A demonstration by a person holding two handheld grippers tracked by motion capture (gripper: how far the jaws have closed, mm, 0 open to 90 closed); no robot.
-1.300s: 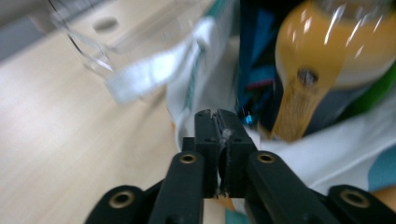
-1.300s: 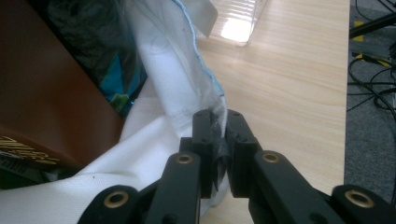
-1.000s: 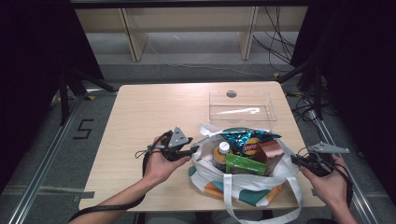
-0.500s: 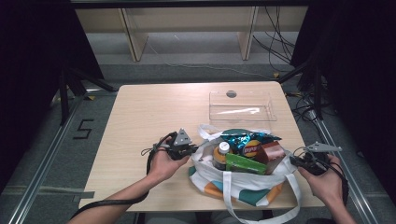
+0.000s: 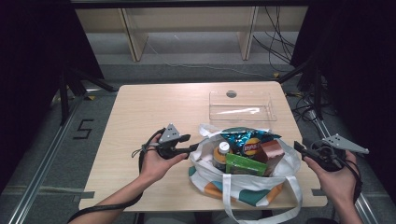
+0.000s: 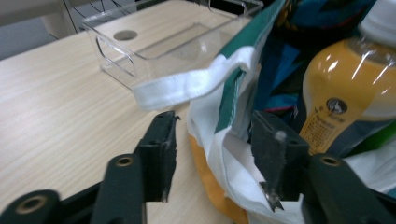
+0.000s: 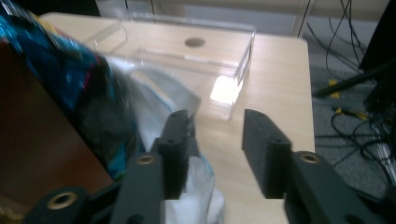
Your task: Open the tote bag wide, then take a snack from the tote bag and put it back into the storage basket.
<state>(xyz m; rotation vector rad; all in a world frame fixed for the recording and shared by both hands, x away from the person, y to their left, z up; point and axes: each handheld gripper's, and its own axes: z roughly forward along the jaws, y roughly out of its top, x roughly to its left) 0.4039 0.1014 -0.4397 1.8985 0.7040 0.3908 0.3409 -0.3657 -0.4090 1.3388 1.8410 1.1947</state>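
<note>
Both hand-held grippers, left (image 6: 212, 158) & right (image 7: 219, 154), just opened, hold nothing; bag (image 5: 243, 186) rim may sag, bottle (image 6: 348, 93) tips.

Overhead light is falling evenly on the table (image 5: 154, 112), leaving its pale wood bright, while the surroundings at nine and three o'clock are sinking into near black. Shadows under the tote bag (image 5: 243, 186) are staying soft and short. Glare is streaking across the clear plastic bin (image 5: 240, 106) in the high view and flaring white on its wall in the right gripper view. In the left gripper view the bottle (image 6: 348, 93) is catching small highlights, and the black jaws at six o'clock are looking soft. In the right gripper view the chip bag (image 7: 51, 60) at nine o'clock is smearing with motion blur.
</note>
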